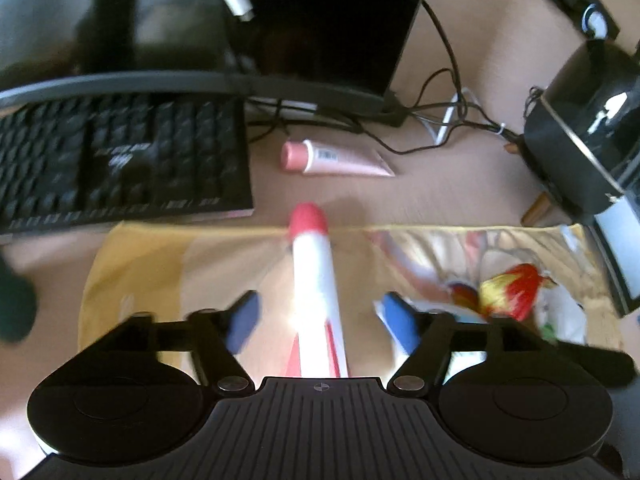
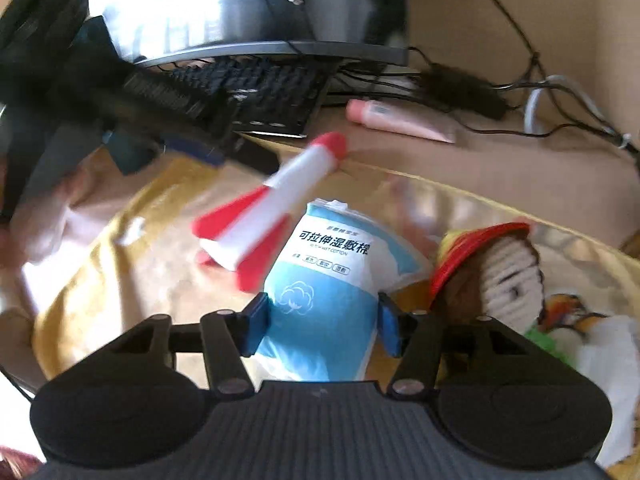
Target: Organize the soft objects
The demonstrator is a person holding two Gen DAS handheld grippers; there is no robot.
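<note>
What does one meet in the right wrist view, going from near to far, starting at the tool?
Right tool, closed on the blue wet-cotton pack → red and white toy rocket → black keyboard → monitor.

A: What carries it all?

B: A tan bench [image 1: 460, 196]. A yellow printed cloth [image 1: 152, 272] lies flat on its near part.

A: And straight on the bench?

B: A black keyboard [image 1: 116, 164] at the left, just behind the cloth's far edge. A pink tube [image 1: 332, 158] lies on its side to the right of it, apart from the cloth. Behind that run tangled black cables [image 1: 448, 120], and a monitor's base stands there.

A: On the cloth?

B: 1 blue and white wet cotton pack [image 2: 328, 280], a knitted doll [image 2: 500, 276] with a red hat just right of it, and a red and white foam rocket [image 2: 276, 204]; whether the rocket touches the cloth, I cannot tell.
</note>
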